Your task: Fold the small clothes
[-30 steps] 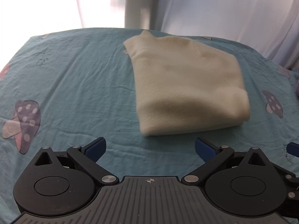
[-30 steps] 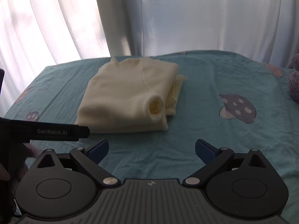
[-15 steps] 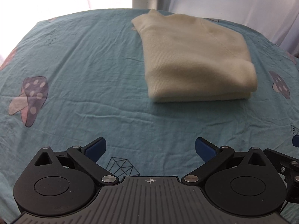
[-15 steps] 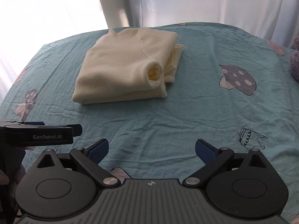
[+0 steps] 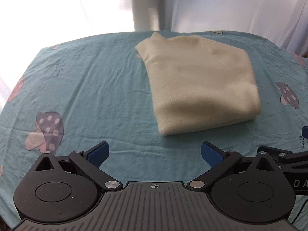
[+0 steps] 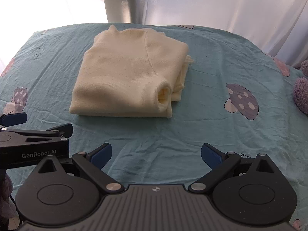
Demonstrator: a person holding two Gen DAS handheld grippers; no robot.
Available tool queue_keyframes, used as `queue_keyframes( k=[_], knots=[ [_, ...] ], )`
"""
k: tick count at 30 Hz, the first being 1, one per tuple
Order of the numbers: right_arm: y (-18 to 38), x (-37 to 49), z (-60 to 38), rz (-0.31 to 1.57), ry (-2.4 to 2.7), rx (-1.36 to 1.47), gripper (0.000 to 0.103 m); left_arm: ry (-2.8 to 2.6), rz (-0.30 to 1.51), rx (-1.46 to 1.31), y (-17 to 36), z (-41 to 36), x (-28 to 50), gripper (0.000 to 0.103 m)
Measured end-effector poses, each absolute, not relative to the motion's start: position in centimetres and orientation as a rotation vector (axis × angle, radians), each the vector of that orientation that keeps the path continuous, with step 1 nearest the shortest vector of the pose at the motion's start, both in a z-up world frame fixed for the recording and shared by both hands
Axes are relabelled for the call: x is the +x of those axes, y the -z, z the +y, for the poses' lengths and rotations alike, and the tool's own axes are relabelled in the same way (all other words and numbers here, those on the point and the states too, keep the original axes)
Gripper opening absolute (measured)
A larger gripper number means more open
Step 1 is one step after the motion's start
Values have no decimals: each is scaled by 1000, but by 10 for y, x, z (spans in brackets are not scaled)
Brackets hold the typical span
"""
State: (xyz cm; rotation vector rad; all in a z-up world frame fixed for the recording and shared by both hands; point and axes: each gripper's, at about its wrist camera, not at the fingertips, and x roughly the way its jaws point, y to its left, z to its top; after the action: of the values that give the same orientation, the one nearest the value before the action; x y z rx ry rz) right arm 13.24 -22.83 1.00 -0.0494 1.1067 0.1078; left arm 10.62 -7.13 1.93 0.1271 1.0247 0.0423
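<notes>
A cream knit sweater [image 5: 200,80] lies folded into a compact block on the teal bedsheet [image 5: 92,88], ahead and right of my left gripper. It also shows in the right wrist view [image 6: 129,77], ahead and left, with a rolled sleeve opening at its near right corner. My left gripper [image 5: 155,154] is open and empty, held back from the sweater above the sheet. My right gripper [image 6: 156,154] is open and empty, also short of the sweater. The left gripper's body [image 6: 34,142] shows at the left edge of the right wrist view.
The sheet [image 6: 211,127] carries mushroom prints [image 6: 242,102] and is lightly wrinkled. White curtains [image 6: 211,3] hang behind the bed. A purple plush thing [image 6: 301,92] sits at the right edge. The right gripper's body [image 5: 292,165] shows at the right edge of the left wrist view.
Both grippers stayed open and empty and drew back from the folded sweater, then tilted up again. The sweater has not moved.
</notes>
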Motion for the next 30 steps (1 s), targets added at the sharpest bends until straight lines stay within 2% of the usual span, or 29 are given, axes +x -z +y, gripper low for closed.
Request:
queue_keyframes(
  k=[30],
  knots=[
    [-5, 161, -233, 1124, -19, -58, 99, -30, 1125, 108, 0, -69, 138, 103]
  ],
)
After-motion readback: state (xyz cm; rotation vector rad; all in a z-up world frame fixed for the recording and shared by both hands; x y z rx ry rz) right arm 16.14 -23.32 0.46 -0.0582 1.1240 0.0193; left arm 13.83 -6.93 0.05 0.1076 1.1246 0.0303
